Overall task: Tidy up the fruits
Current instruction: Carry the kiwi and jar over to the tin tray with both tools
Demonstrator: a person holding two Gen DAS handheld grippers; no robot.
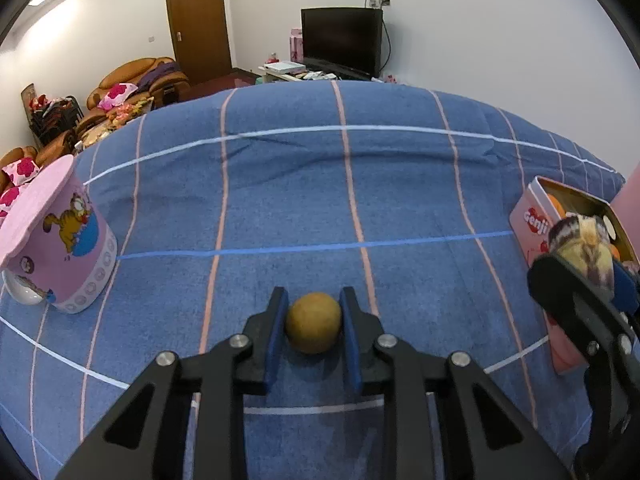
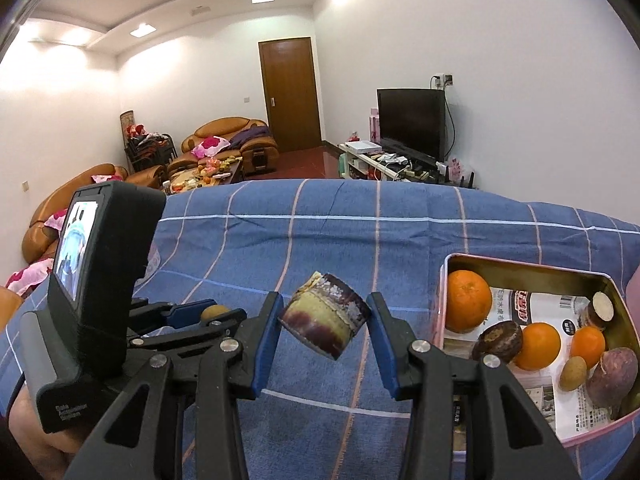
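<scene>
My left gripper [image 1: 313,324] pinches a small round brown fruit [image 1: 313,322] on the blue checked cloth [image 1: 280,200]; my right gripper [image 2: 325,326] grips a purple sugarcane piece [image 2: 325,320] beside the pink tin [image 2: 600,430] of oranges [image 2: 468,300]. A pink cartoon cup [image 1: 68,248] lies left; a television [image 2: 412,120] stands beyond

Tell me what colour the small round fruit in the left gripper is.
The small round fruit is yellowish-brown, seen best in the left wrist view.
</scene>
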